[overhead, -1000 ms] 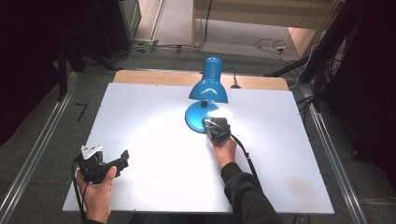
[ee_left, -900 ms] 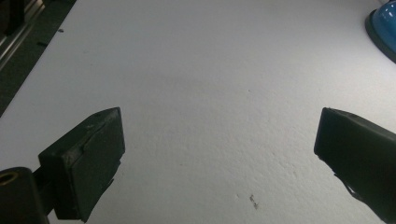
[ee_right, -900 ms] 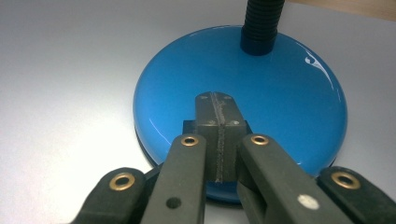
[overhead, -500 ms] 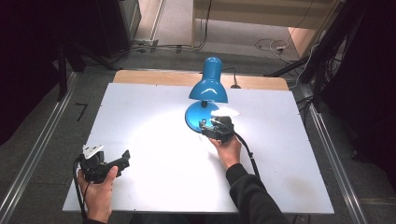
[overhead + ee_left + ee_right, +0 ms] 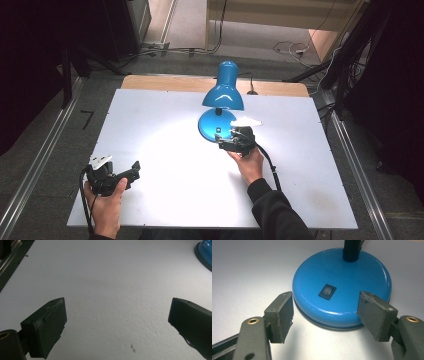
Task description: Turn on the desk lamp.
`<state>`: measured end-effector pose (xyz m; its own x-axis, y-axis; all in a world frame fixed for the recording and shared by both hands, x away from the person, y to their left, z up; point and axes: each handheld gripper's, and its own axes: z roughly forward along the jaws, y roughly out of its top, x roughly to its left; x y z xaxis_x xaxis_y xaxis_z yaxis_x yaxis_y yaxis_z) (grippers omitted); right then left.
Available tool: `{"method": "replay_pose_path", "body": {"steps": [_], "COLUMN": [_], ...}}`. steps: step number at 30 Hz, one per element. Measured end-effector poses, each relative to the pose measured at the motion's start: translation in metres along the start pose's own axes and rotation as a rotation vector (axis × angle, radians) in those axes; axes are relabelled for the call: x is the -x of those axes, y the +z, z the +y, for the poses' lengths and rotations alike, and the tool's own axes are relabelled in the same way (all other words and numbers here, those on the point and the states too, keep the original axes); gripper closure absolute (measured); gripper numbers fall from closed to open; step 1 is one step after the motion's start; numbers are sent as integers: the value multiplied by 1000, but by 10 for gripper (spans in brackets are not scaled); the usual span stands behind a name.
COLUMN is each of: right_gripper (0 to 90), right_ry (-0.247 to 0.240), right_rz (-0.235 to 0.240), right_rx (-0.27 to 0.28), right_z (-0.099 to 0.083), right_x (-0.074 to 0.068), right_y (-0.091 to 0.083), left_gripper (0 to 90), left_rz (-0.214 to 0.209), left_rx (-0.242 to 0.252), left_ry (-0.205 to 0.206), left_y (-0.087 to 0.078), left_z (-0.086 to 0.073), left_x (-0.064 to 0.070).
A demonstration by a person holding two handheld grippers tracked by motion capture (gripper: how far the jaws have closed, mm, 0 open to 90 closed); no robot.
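Note:
A blue desk lamp (image 5: 223, 93) stands lit at the back middle of the white table (image 5: 150, 115), its shade above a round blue base (image 5: 342, 287). A black rocker switch (image 5: 327, 291) sits on top of that base. My right gripper (image 5: 226, 142) is open right at the near side of the base, its two jaws apart before the base's rim and nothing between them. My left gripper (image 5: 131, 172) rests open near the table's front left corner, over bare tabletop. The base's edge (image 5: 204, 252) appears at the top right of the left gripper view.
A bright pool of lamplight lies on the table to the left of the base. The lamp's black flexible neck (image 5: 351, 250) rises from the back of the base. A wooden strip (image 5: 165, 83) runs along the far table edge, with cables on the floor beyond.
My right gripper has turned and shifted slightly toward me and to the left along the lamp base. The left gripper has stayed where it was.

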<state>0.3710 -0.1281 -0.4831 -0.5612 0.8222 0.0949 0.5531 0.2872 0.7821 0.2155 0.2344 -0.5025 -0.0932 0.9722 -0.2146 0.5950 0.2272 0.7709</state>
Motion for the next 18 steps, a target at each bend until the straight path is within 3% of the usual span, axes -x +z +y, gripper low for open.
{"method": "replay_pose_path", "body": {"steps": [18], "right_gripper": [262], "right_ry": [24], "right_rz": [-6], "right_rx": [2], "right_z": [-6], "right_x": [17], "right_y": [-18], "left_gripper": [28], "left_rz": [-3], "left_rx": [0], "left_ry": [10], "left_y": [2], "left_z": [1], "left_x": [3]}}
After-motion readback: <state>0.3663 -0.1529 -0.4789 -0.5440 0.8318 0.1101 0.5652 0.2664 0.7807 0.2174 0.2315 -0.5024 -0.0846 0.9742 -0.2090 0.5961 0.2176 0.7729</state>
